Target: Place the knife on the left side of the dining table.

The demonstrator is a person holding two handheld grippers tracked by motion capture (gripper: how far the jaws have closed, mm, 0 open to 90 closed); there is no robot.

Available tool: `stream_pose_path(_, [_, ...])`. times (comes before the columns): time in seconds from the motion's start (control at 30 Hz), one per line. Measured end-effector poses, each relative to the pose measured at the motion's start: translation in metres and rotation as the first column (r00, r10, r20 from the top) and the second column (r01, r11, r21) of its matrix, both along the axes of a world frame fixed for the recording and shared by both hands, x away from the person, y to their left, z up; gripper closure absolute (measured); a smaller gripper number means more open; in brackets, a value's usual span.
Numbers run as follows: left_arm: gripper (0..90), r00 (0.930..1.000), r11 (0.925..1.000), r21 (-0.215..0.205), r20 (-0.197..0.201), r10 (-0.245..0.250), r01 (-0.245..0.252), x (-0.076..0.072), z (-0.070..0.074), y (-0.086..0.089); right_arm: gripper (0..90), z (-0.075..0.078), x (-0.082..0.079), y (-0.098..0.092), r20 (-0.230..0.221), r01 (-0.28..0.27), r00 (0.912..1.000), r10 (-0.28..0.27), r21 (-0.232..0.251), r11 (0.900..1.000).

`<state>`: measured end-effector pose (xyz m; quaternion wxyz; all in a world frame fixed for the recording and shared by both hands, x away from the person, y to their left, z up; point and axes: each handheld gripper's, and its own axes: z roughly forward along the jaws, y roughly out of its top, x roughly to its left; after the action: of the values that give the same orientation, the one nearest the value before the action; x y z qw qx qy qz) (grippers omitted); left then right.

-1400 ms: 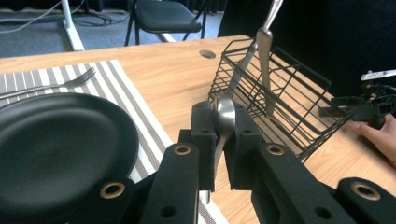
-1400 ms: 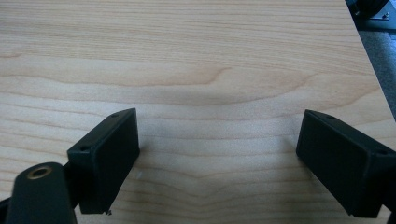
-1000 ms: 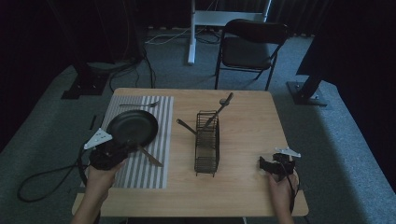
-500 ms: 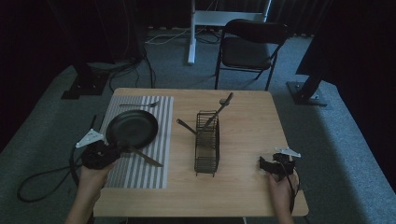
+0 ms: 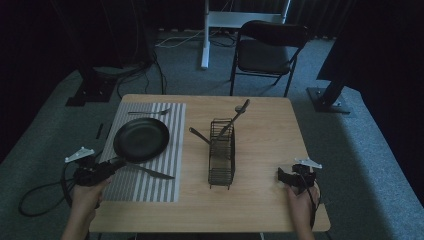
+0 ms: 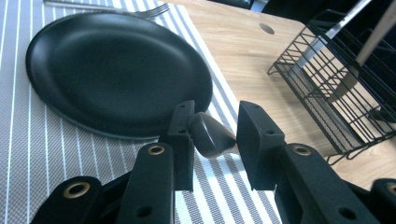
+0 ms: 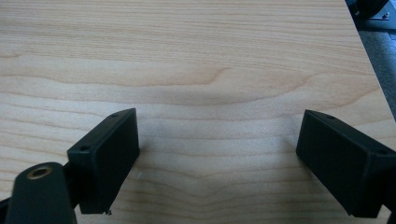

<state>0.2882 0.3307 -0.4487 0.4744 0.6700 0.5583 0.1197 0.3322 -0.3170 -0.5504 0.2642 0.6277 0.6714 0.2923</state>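
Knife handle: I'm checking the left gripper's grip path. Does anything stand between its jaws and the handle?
Nothing visible does. The knife handle lies between the jaws of the left gripper, which have just been opening; the black plate sits just beyond.

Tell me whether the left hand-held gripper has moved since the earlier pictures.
Yes. The left hand-held gripper has drawn back from the black plate toward the table's near-left edge.

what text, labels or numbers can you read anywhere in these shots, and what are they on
None: no word, number or sign can be read on the black plate, the striped placemat, the wire rack, the cutlery, the left gripper or the right gripper.
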Motion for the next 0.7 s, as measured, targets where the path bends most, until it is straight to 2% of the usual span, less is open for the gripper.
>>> stream_pose_path(0.17, [61.5, 0.9991, 0.9996, -0.016, -0.037, 0.023, -0.023, 0.005, -0.017, 0.012, 12.2, 0.000, 0.000, 0.000, 0.000, 0.001, 1.0000, -0.001, 0.001, 1.000])
stream_pose_path(0.3, [59.5, 0.9973, 0.9982, -0.053, -0.070, 0.023, -0.027, 0.009, -0.030, 0.022, 12.2, 0.000, 0.000, 0.000, 0.000, 0.001, 1.0000, -0.001, 0.001, 1.000])
stream_pose_path(0.37, [58.9, 0.9973, 0.9982, -0.053, -0.070, 0.023, -0.027, 0.009, -0.030, 0.022, 12.2, 0.000, 0.000, 0.000, 0.000, 0.001, 1.0000, -0.001, 0.001, 1.000])
stream_pose_path(0.4, [58.9, 0.9961, 0.9976, -0.063, -0.086, 0.022, -0.028, 0.011, -0.036, 0.027, 12.3, 0.000, 0.000, 0.000, 0.000, 0.001, 1.0000, -0.001, 0.001, 1.000])
stream_pose_path(0.57, [54.0, 0.9929, 0.9974, -0.051, -0.110, 0.045, -0.051, 0.015, -0.047, 0.031, 12.2, 0.000, 0.000, 0.000, 0.000, 0.001, 1.0000, -0.001, 0.001, 1.000])
stream_pose_path(0.7, [50.5, 0.9921, 0.9972, -0.043, -0.112, 0.056, -0.061, 0.017, -0.053, 0.033, 12.2, 0.000, 0.000, 0.000, 0.000, 0.001, 1.0000, -0.001, 0.001, 1.000])
